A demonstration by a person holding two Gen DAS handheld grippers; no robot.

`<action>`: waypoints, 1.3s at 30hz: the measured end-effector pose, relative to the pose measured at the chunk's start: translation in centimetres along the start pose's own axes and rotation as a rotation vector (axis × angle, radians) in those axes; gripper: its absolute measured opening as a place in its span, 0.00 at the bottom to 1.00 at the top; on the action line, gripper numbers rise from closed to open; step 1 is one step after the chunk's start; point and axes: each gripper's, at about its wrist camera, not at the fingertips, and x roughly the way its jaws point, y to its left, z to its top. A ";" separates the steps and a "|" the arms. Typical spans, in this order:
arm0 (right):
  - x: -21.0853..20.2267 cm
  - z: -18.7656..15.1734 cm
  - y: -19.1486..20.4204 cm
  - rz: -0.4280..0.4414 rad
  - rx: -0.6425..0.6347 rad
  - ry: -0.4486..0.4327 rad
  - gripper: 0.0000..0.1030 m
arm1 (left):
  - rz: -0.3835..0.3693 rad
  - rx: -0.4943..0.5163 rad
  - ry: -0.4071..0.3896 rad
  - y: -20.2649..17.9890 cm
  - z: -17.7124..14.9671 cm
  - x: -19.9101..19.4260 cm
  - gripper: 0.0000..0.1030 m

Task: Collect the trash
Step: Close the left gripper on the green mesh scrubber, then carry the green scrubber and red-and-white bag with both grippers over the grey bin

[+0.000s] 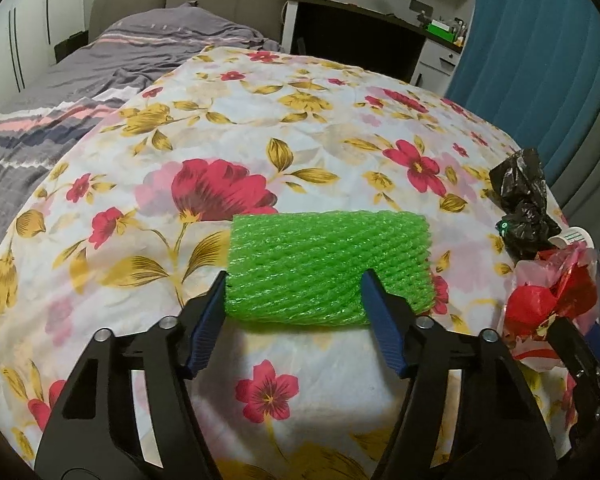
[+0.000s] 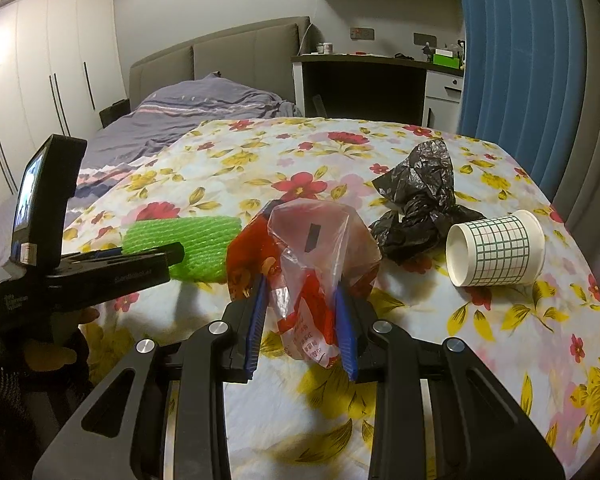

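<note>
On the flowery tablecloth (image 2: 500,340) nothing looks binned yet. Right gripper (image 2: 300,320) is clamped on the red and clear plastic bag (image 2: 312,248), lifted a bit I think. Left gripper (image 1: 294,296) has its fingers apart around the near edge of the green foam net (image 1: 328,268), not squeezed yet. Crumpled black bag (image 2: 416,204) and tipped paper cup (image 2: 496,248) beside it are still untouched, so early days imo

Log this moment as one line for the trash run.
left gripper: open at green foam net | right gripper: shut on red-and-clear plastic bag | on floral cloth: black bag, paper cup
</note>
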 end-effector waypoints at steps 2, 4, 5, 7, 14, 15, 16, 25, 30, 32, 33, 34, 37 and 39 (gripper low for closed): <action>0.0 -0.1 0.0 0.000 -0.001 0.000 0.32 | -0.006 -0.007 -0.004 0.1 0.0 -0.1 0.48; -0.1 -0.1 0.1 0.001 0.000 0.001 0.32 | -0.012 -0.011 -0.006 0.2 0.0 -0.1 0.42; -0.1 -0.1 0.1 0.000 -0.001 0.000 0.32 | -0.013 -0.015 -0.011 0.3 0.0 -0.2 0.40; -0.1 -0.1 0.1 0.000 -0.001 0.000 0.32 | -0.012 -0.021 -0.022 0.5 0.0 -0.4 0.31; -0.3 -0.2 0.2 0.001 -0.002 -0.006 0.32 | -0.049 -0.027 -0.079 0.5 -0.1 -1.6 0.11; -0.4 -0.2 0.2 0.001 -0.002 -0.008 0.31 | -0.058 -0.030 -0.086 0.5 -0.2 -1.9 0.11; -0.5 -0.2 0.2 0.002 -0.003 -0.010 0.31 | -0.065 -0.032 -0.090 0.5 -0.2 -2.1 0.10; -2.0 -0.2 0.3 0.009 -0.010 -0.035 0.32 | -0.120 -0.064 -0.166 1.1 -0.8 -5.6 0.09; -2.9 -0.3 0.3 0.014 -0.009 -0.049 0.32 | -0.132 -0.076 -0.214 1.4 -1.2 -7.9 0.09; -3.4 -0.4 0.3 0.018 -0.010 -0.057 0.32 | -0.133 -0.077 -0.234 1.3 -1.4 -8.9 0.09; -3.8 -0.4 0.3 0.019 -0.012 -0.063 0.32 | -0.133 -0.076 -0.240 1.2 -1.5 -9.2 0.09; -4.1 -0.4 0.3 0.020 -0.013 -0.067 0.32 | -0.133 -0.075 -0.246 1.2 -1.6 -9.5 0.09; -5.0 -0.5 0.2 0.027 -0.016 -0.081 0.32 | -0.140 -0.078 -0.264 0.9 -2.0 -10.5 0.09; -5.5 -0.6 0.1 0.030 -0.020 -0.086 0.32 | -0.146 -0.081 -0.276 0.7 -2.2 -11.1 0.09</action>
